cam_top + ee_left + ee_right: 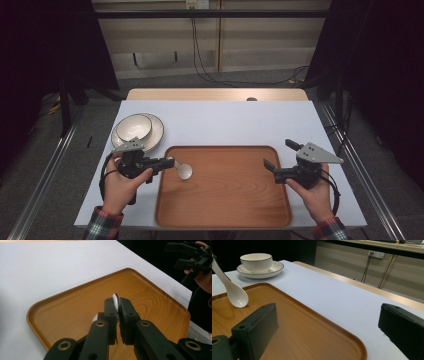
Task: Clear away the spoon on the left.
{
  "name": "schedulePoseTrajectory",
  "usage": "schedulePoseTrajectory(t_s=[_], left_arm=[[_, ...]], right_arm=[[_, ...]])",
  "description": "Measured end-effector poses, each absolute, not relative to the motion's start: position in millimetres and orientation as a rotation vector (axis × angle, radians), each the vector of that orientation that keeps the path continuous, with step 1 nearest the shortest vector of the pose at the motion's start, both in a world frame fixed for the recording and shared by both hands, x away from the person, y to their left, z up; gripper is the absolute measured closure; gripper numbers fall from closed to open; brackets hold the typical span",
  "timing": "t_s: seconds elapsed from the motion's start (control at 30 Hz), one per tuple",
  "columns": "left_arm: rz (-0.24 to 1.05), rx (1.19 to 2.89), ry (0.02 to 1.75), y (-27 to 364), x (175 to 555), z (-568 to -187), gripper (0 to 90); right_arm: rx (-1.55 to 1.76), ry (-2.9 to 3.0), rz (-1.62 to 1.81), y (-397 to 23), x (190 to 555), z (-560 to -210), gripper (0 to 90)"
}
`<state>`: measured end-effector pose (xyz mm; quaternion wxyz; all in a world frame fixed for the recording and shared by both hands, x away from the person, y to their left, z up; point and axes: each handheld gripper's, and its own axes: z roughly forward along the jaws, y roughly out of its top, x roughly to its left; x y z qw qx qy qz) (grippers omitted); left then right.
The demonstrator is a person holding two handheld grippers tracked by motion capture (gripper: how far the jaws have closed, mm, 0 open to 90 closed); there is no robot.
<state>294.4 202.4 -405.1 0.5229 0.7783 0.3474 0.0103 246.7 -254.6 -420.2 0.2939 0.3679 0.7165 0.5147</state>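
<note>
Left claw [170, 162] clenched on spoon [183, 170] handle, bowl end hanging over tray [225, 210] left edge. Right claw [280, 156] released, at tray's right rim. Bowl [134, 126] on plate [155, 135], far left. White worktop [225, 122]; dark room.

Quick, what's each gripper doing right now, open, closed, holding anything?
Left gripper: closed on the spoon, held over the tray.
Right gripper: open, holding nothing.
</note>
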Motion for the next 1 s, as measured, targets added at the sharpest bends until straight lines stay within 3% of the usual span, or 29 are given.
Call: schedulePoseTrajectory(t_s=[1.0], left_arm=[[0.084,1.812,0.849,193.0,315.7,-418.8,84.2]], right_arm=[[0.970,1.931,1.365,-252.0,247.5,-422.2,2.1]])
